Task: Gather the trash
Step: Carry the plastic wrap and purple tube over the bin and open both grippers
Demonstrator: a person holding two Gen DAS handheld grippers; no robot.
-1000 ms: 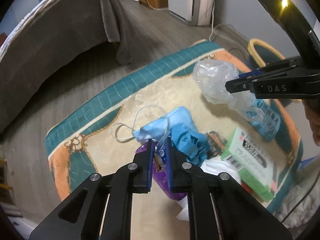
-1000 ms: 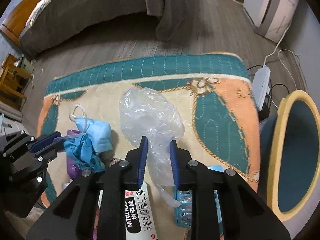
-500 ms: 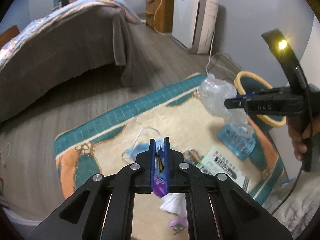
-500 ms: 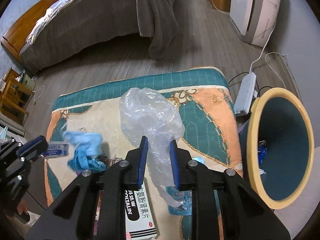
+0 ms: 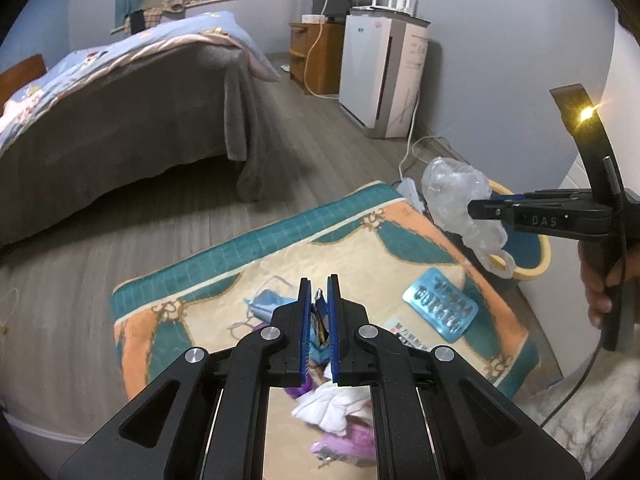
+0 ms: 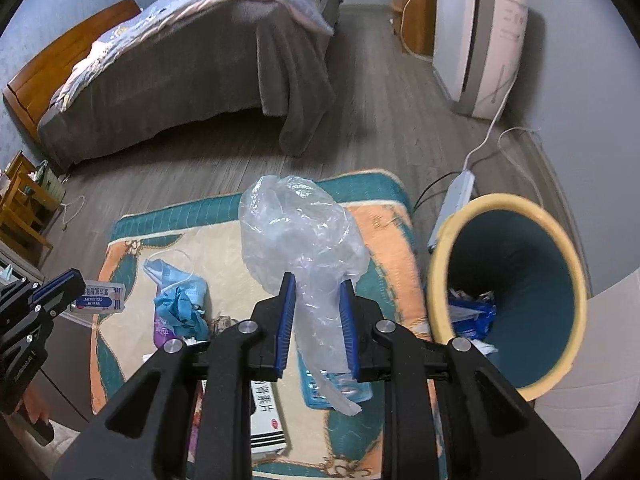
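My right gripper (image 6: 318, 308) is shut on a crumpled clear plastic bag (image 6: 300, 232) and holds it above the rug, left of the teal bin with a yellow rim (image 6: 508, 292). The bag also shows in the left wrist view (image 5: 456, 196). My left gripper (image 5: 319, 300) is shut on a small white and blue medicine box (image 6: 98, 294), held above the rug's left side. On the rug lie a blue face mask (image 6: 176, 276), a crumpled blue glove (image 6: 180, 312), a blister pack (image 5: 440, 304), a purple wrapper (image 5: 344, 440) and white tissue (image 5: 328, 404).
The patterned rug (image 6: 384, 232) lies on a wooden floor. A bed with a grey blanket (image 6: 192, 60) stands behind it. A white appliance (image 6: 476, 32) and a power strip (image 6: 456, 196) with cables are at the right, near the bin.
Both grippers have risen well above the rug with their loads. The right gripper has carried the bag toward the bin. The left gripper lifted the small box off the trash pile.
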